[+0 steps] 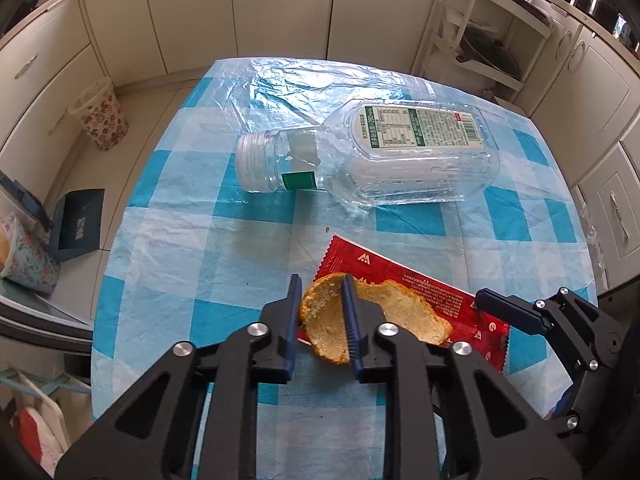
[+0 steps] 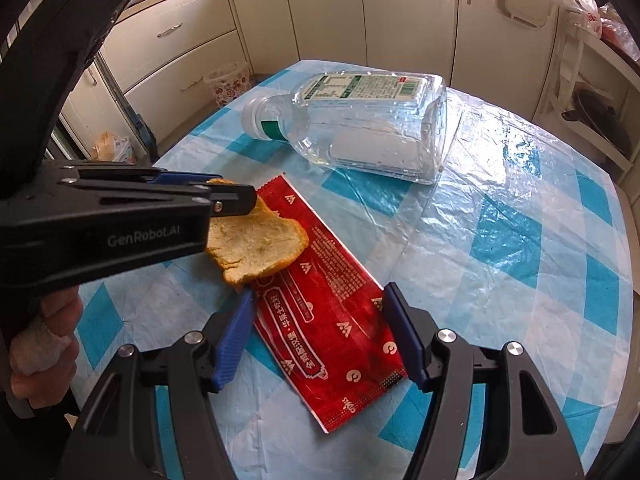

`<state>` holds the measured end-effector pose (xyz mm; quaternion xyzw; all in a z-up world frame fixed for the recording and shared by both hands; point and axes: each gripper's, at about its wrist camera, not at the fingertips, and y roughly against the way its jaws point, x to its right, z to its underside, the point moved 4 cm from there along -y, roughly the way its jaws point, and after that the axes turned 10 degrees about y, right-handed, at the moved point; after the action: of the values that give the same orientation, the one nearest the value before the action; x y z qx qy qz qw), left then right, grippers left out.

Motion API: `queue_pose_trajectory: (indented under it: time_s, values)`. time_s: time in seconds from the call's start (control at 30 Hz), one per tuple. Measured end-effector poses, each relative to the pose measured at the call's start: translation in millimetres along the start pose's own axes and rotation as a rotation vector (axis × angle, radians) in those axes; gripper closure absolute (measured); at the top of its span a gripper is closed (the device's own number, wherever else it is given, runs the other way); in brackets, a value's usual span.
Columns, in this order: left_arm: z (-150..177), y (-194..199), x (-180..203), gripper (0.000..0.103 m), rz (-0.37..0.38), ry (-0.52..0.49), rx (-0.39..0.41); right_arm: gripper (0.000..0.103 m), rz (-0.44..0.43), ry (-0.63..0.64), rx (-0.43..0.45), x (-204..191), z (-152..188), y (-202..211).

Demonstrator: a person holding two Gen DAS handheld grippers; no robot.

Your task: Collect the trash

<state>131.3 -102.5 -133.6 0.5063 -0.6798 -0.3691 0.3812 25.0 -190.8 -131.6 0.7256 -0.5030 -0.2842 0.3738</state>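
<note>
A yellow piece of peel (image 1: 404, 316) lies half on a red snack wrapper (image 1: 448, 296) on the blue-and-white checked tablecloth (image 1: 180, 240). My left gripper (image 1: 321, 280) is shut on the peel's left end, which curls up between the blue pads. In the right wrist view the left gripper (image 2: 240, 196) comes in from the left over the peel (image 2: 256, 248). My right gripper (image 2: 319, 292) is open, its fingers standing either side of the wrapper (image 2: 332, 320) without touching it. An empty clear plastic bottle (image 1: 400, 160) (image 2: 368, 128) lies on its side beyond.
A floral waste bin (image 1: 102, 116) (image 2: 230, 82) stands on the floor past the table's far left edge. A crinkled clear plastic sheet (image 1: 312, 80) (image 2: 500, 200) covers the far part of the table. Cream cabinets ring the room. A person's hand (image 2: 44, 344) grips the left handle.
</note>
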Motion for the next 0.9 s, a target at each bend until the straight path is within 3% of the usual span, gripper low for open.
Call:
queue_pose_trajectory:
  time_s: [0.17, 0.27, 0.33, 0.43, 0.6, 0.73, 0.8, 0.87, 0.9]
  values:
    - [-2.8, 14.2, -11.9, 0.096, 0.039, 0.050, 0.010, 0.041, 0.048, 0.069, -0.026, -8.0, 1.4, -3.2]
    - [-4.1, 19.5, -25.8, 0.097, 0.054, 0.100, 0.009, 0.056, 0.055, 0.083, -0.035, -9.7, 3.1, -1.2]
    - [-4.3, 21.6, -35.2, 0.097, 0.048, 0.126, 0.012, 0.071, 0.051, 0.087, -0.046, -9.1, 4.9, 1.4]
    - [-2.4, 22.2, -45.8, 0.097, 0.044, 0.155, 0.007, 0.084, 0.057, 0.096, -0.056, -5.0, 11.7, 7.4]
    - [2.9, 17.4, -56.1, 0.097, 0.025, 0.181, -0.020, 0.097, 0.061, 0.104, -0.082, 4.8, 26.8, 19.6]
    - [11.1, 10.1, -46.7, 0.096, 0.048, 0.150, -0.061, 0.097, 0.033, 0.111, -0.102, 8.1, 42.1, 33.0]
    - [13.8, 6.6, -39.5, 0.088, 0.065, 0.130, -0.069, 0.098, 0.008, 0.110, -0.112, 7.3, 49.9, 40.6]
    - [12.7, 4.6, -31.5, 0.061, 0.078, 0.120, -0.063, 0.095, 0.004, 0.065, -0.076, 13.4, 54.0, 51.7]
    - [11.5, 4.6, -27.2, 0.058, 0.070, 0.109, -0.049, 0.080, -0.011, 0.038, -0.048, 16.2, 53.2, 55.5]
